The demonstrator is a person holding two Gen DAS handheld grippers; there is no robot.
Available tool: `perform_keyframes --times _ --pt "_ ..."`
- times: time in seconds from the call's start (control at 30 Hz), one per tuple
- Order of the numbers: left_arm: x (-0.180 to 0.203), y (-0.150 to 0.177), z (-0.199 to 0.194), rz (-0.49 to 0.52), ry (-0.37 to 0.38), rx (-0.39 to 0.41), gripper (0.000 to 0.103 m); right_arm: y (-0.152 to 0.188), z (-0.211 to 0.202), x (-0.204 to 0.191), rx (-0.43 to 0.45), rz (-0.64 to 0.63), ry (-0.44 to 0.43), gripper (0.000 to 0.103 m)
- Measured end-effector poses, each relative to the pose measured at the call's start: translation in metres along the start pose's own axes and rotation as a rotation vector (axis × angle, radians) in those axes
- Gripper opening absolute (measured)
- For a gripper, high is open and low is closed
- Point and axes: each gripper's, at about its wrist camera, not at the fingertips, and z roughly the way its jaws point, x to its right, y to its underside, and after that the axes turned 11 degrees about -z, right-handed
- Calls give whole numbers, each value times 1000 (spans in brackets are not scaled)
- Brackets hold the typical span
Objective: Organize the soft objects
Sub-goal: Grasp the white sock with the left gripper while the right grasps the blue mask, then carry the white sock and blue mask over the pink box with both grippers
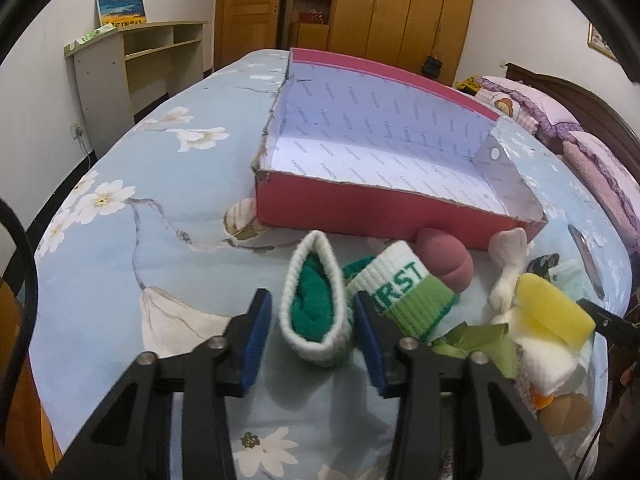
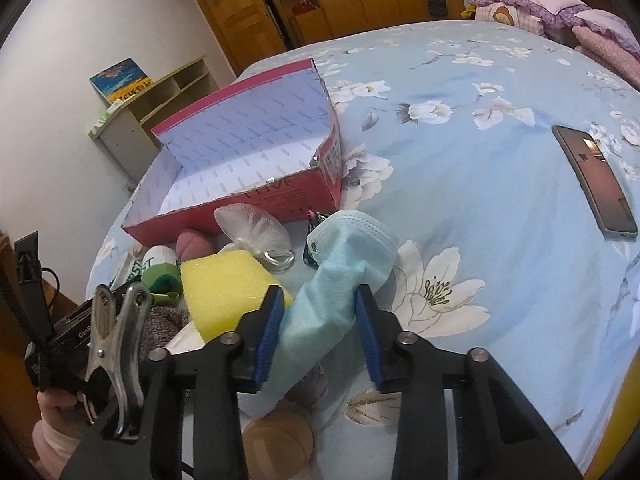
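A rolled sock (image 1: 312, 304), white outside and dark green inside, lies on the flowered bedsheet between the blue pads of my left gripper (image 1: 312, 332). A sliver of sheet shows beside the left pad, so the jaws stand open around it. Behind it lie a white-and-green sock (image 1: 404, 284) with lettering, a pink beauty sponge (image 1: 444, 260) and a yellow sponge (image 1: 552, 312). My right gripper (image 2: 319, 320) is shut on a light blue face mask (image 2: 340, 264), bunched between both pads. The open pink box (image 1: 360, 216) (image 2: 280, 196) sits just beyond the pile.
A white mesh puff (image 2: 252, 224), a tan round sponge (image 2: 280, 440) and green ribbon (image 1: 476, 340) crowd the pile. A phone (image 2: 596, 184) lies on the sheet to the right. Pillows (image 2: 560, 4) are at the headboard. A metal clip (image 2: 116, 340) and a hand (image 2: 56, 408) show at left.
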Motion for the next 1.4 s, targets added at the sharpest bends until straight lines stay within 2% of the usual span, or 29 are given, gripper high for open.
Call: perform_keyframes --times 0.13,0.3,1.07,1.4 --pt "2 1 -3 4 7 4 34 1 -3 -1 22 1 -6 26" --pt "-1 1 -11 -14 23 6 31 2 -10 -3 52 -20 1 22" --pt "0 -3 -61 -3 56 105 30 -4 -50 -26 189 -149 12 22" --pt "-5 -7 -74 -9 50 135 30 -5 -52 -30 195 -167 -4 22"
